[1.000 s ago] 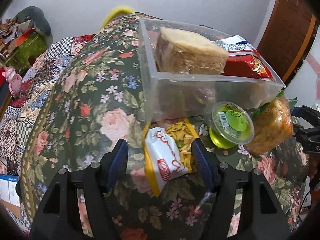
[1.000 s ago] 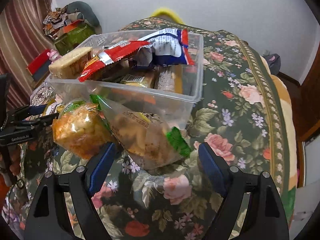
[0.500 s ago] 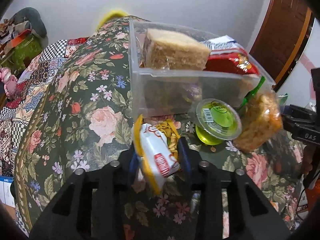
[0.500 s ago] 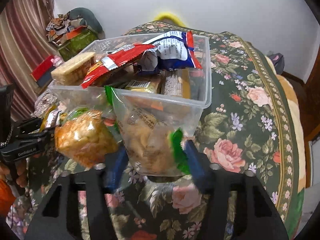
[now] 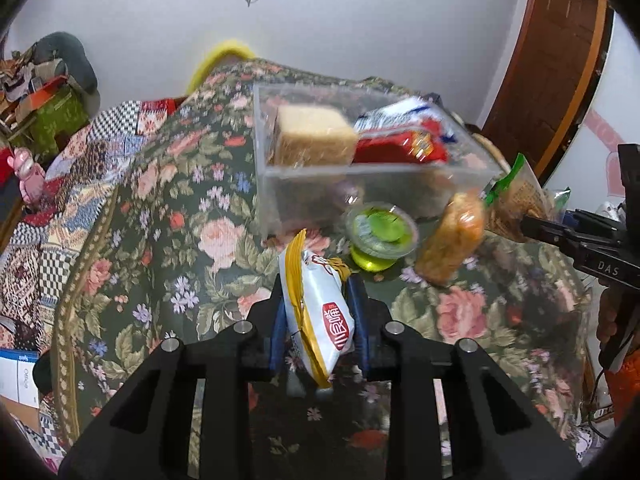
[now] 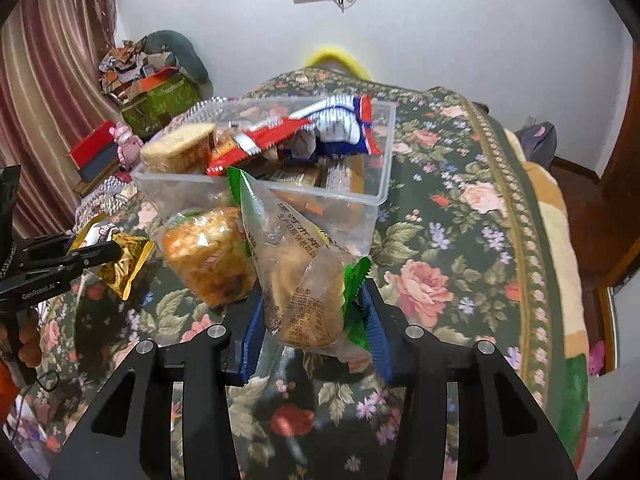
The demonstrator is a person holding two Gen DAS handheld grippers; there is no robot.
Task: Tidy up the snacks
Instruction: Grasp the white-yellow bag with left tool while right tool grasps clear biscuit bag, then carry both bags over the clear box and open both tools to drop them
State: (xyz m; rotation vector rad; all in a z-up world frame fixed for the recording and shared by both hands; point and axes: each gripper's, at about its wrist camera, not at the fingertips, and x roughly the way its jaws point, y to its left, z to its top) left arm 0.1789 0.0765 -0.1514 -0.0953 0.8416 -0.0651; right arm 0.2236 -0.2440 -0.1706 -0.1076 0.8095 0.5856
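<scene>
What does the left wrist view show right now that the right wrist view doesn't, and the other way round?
Left wrist only: the green jelly cup on the floral cloth, and the white label face of the yellow-edged packet clamped by the left gripper.

Right wrist only: the printed text on the clear green-edged bag that the right gripper is clamped on, and the maroon curtain.

Both: the clear bin of snacks, the orange snack bag lying before it, and each other's gripper from the side.

The black gripper (image 5: pixel 604 258) at the right edge says "DAS". The one (image 6: pixel 44 276) at the left edge says "GenRobot.AI". The box (image 5: pixel 16 372) at lower left says "office".
</scene>
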